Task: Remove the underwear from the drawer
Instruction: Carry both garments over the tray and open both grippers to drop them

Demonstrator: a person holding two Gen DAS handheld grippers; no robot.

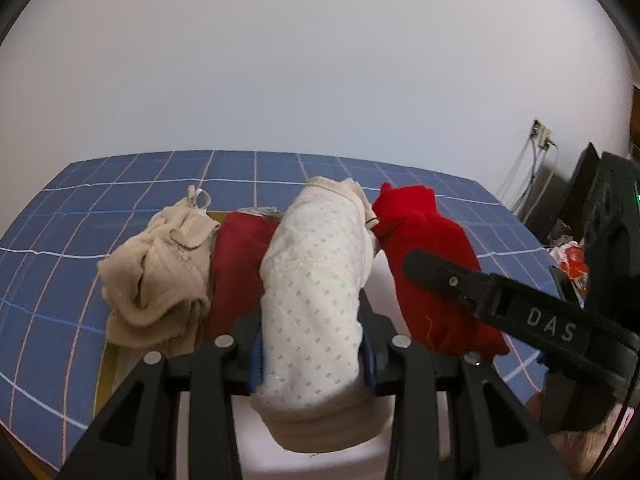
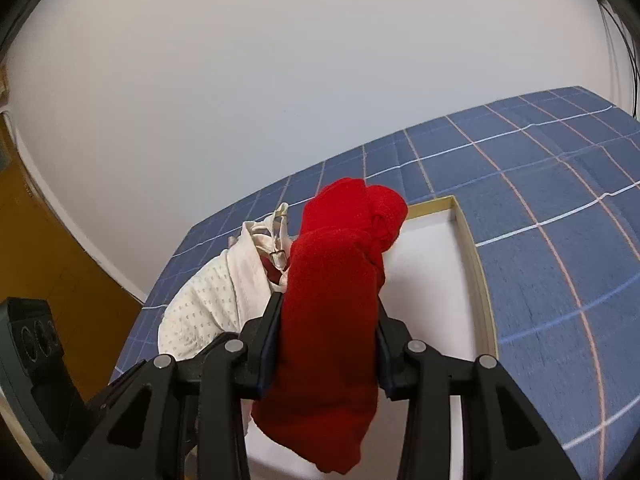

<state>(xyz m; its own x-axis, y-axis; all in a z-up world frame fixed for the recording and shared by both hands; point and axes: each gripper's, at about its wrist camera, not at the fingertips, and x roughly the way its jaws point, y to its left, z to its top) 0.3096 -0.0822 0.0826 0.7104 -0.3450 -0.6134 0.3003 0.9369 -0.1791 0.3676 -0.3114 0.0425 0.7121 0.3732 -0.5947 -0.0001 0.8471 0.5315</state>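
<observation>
Left wrist view: I am holding a rolled white dotted underwear piece (image 1: 316, 280) in my left gripper (image 1: 312, 344), its pads pressing on both flanks of the roll near the lower end, above the shallow drawer (image 1: 105, 364) that is lying on a blue checked bedspread (image 1: 60, 240). A beige lace piece (image 1: 156, 276) and a dark red piece (image 1: 236, 268) are sitting in the drawer to the left of it; the bright red roll (image 1: 432, 264) is standing to the right, with the right gripper's finger crossing in front.

Right wrist view: I am clamping the bright red underwear roll (image 2: 332, 320) in my right gripper (image 2: 328, 344), narrowed onto its middle, over the drawer's white floor (image 2: 432, 280). The white dotted roll (image 2: 208, 304) is hanging just beside it on the left.

Both rolls are looking soft, light and compressible, sagging below the pads. I am judging that a hold across the thick middle suits them best; loose folds or straps could slip or unroll.
</observation>
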